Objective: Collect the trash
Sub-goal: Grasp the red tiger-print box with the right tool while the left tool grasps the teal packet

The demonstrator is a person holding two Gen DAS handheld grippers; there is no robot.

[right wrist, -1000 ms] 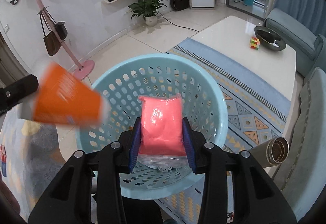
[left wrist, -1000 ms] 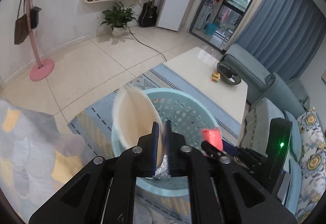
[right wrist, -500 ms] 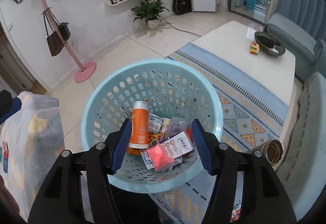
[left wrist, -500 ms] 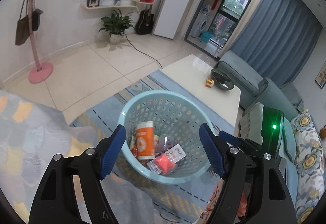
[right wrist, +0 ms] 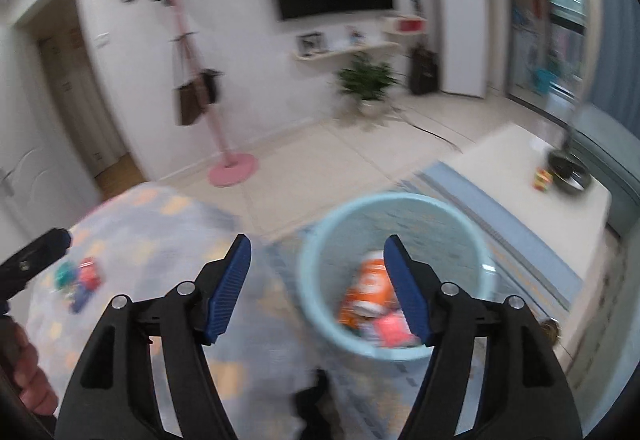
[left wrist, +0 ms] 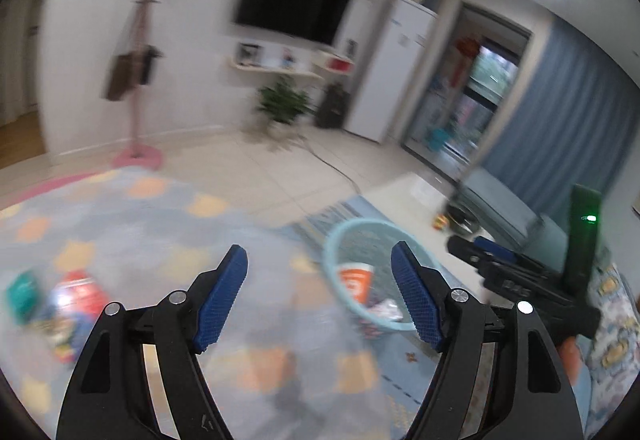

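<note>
A light blue basket point(right wrist: 320, 260) stands on the floor rug and holds an orange cup point(right wrist: 370, 286), a pink packet point(right wrist: 394, 328) and other trash. It also shows in the left wrist view point(left wrist: 340, 236), with the orange cup point(left wrist: 356, 282) inside. My left gripper point(left wrist: 320, 260) is open and empty, left of and above the basket. My right gripper point(right wrist: 318, 250) is open and empty above the basket's left rim. Several blurred trash items point(left wrist: 76, 292) lie on a patterned cloth point(left wrist: 168, 240) at the left; they also show in the right wrist view point(right wrist: 80, 276).
A white coffee table point(right wrist: 532, 208) with a dark bowl point(right wrist: 568, 170) and a small cube point(right wrist: 542, 178) stands to the right. A pink coat stand point(right wrist: 228, 160) is behind. A sofa point(left wrist: 516, 208) is at the far right. Both views are motion-blurred.
Both grippers let go of the cup and the pink packet, which now lie in the basket. Both have since swung up and left, toward the patterned cloth.
</note>
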